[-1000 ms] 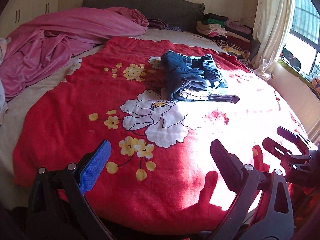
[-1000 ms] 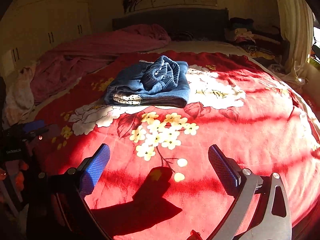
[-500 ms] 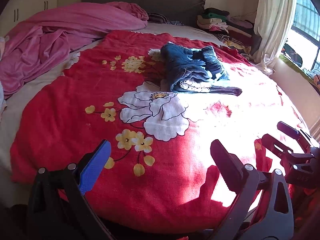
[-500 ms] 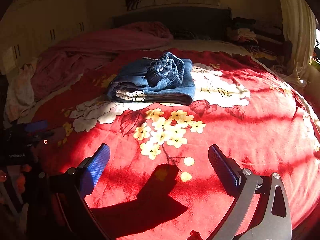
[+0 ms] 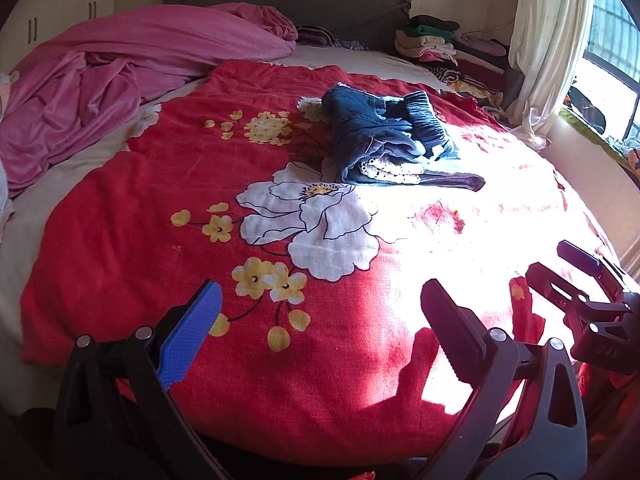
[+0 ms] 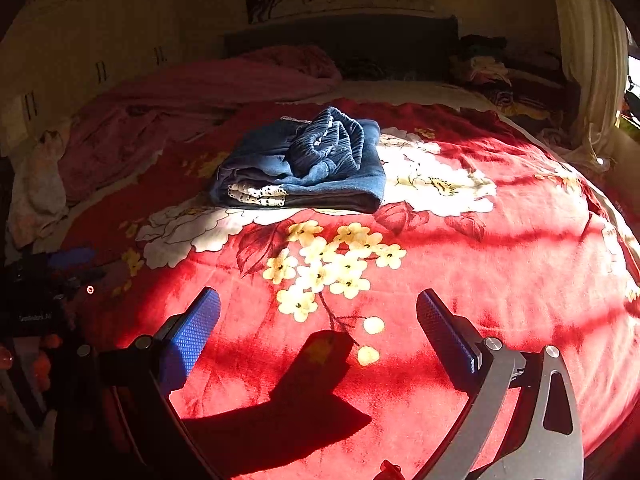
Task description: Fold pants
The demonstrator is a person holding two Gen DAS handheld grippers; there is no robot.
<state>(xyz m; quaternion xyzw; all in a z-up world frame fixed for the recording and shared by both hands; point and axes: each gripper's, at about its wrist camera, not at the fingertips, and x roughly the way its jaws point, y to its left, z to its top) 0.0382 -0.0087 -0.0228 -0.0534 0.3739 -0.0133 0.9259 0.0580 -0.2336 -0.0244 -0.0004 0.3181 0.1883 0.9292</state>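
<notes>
The blue denim pants (image 5: 388, 140) lie folded in a small bundle on the red flowered blanket (image 5: 120, 216), with a white lace hem showing at the near edge. They also show in the right wrist view (image 6: 308, 164). My left gripper (image 5: 320, 332) is open and empty, held above the blanket's near edge, well short of the pants. My right gripper (image 6: 318, 328) is open and empty, also near the front of the bed. The right gripper's fingers show at the right edge of the left wrist view (image 5: 580, 280).
A crumpled pink blanket (image 5: 120, 68) lies at the back left. A stack of folded clothes (image 5: 436, 44) sits at the back right by the grey headboard (image 5: 304, 4). A curtain (image 5: 548, 40) and window are on the right. White wardrobes (image 6: 80, 60) stand at the left.
Both grippers have drawn slightly back and tilted, so the pants sit a little farther up in each view. The pants have not moved. Both grippers stay open.
</notes>
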